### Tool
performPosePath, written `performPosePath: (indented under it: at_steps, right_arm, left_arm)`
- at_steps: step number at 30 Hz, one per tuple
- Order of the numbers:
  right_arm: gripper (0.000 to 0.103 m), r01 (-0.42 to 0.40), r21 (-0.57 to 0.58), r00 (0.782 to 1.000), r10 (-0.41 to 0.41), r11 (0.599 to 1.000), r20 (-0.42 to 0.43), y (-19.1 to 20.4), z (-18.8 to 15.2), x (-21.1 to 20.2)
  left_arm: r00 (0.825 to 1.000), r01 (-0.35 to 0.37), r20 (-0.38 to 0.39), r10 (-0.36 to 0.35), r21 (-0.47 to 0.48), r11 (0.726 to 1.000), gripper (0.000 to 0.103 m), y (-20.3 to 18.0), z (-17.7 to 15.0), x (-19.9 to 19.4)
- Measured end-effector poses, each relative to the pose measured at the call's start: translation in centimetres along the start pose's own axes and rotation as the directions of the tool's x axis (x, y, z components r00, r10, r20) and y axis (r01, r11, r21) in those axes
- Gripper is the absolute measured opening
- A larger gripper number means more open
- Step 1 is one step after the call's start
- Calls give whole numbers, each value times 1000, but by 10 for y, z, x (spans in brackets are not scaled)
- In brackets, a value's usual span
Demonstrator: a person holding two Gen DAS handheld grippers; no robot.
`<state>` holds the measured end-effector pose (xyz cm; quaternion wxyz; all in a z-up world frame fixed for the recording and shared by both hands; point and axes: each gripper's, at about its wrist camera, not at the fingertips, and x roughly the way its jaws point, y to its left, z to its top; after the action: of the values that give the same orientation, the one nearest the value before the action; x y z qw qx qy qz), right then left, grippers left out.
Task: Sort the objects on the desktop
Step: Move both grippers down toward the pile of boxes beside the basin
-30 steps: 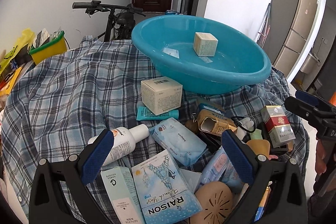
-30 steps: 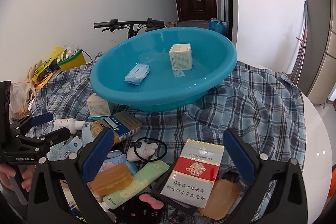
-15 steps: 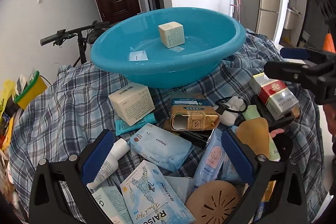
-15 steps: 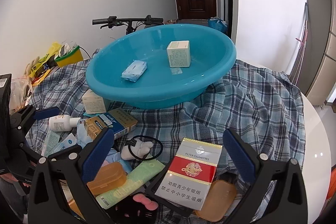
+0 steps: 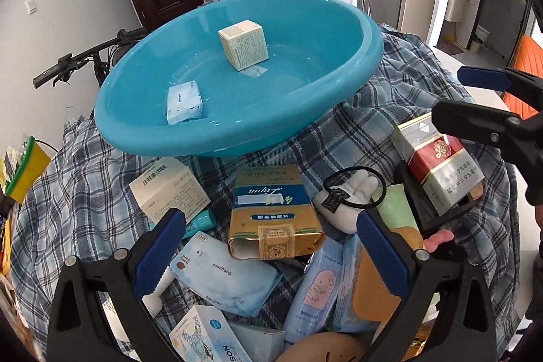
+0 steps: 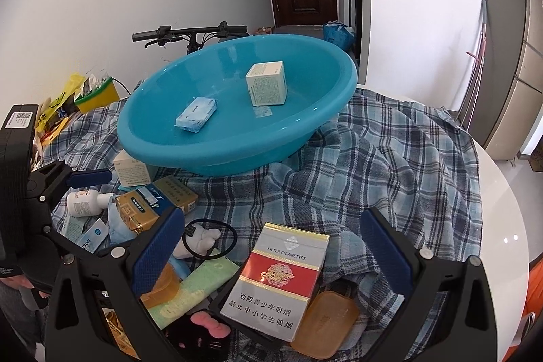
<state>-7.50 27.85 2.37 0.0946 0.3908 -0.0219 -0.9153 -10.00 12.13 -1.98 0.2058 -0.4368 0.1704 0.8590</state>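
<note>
Plaid cloth (image 6: 390, 165) — clutter (image 5: 271, 260) overlapping, half-hidden

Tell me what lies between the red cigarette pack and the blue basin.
In the right wrist view, only rumpled plaid cloth lies between the cigarette pack and the blue basin; no object sits on that stretch. The right gripper hangs open over the pack.

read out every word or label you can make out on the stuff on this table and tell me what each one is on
"FILTER CIGARETTES": red and silver cigarette pack.
"Liqun": gold and blue cigarette carton.
"Babycare": blue wipes pack.
"SON", rest cut off: blue and white box.
Cream box in the blue basin: print too small to read.
</note>
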Motion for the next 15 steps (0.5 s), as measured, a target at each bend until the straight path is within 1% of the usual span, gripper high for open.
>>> performPosePath:
  at_steps: [1,3,7,9,13,15]
  right_arm:
    - [103,-2,2,1000,2,1000,0,-1,0,-1]
    - [103,-2,1,1000,2,1000,4,-1,1,-2]
    - [103,4,-2,1000,-4,1000,9,-1,1,-4]
    - [103,3,-5,1000,-3,1000,5,0,1,-4]
    - [103,6,-13,1000,-6,1000,-7,2,-1,-1]
    - [103,6,-18,1000,-7,1000,-14,3,-2,1]
  left_arm:
    - [1000,-6,-1,6,-7,1000,99,1,1,2]
    - [1000,8,-12,-8,-20,1000,94,3,3,6]
    - [1000,9,-26,-10,-37,999,92,8,4,11]
    - [999,17,-38,-19,-47,999,84,10,4,13]
    - [998,33,-57,-36,-59,998,81,11,3,17]
    - [998,31,-58,-33,-49,998,75,8,2,17]
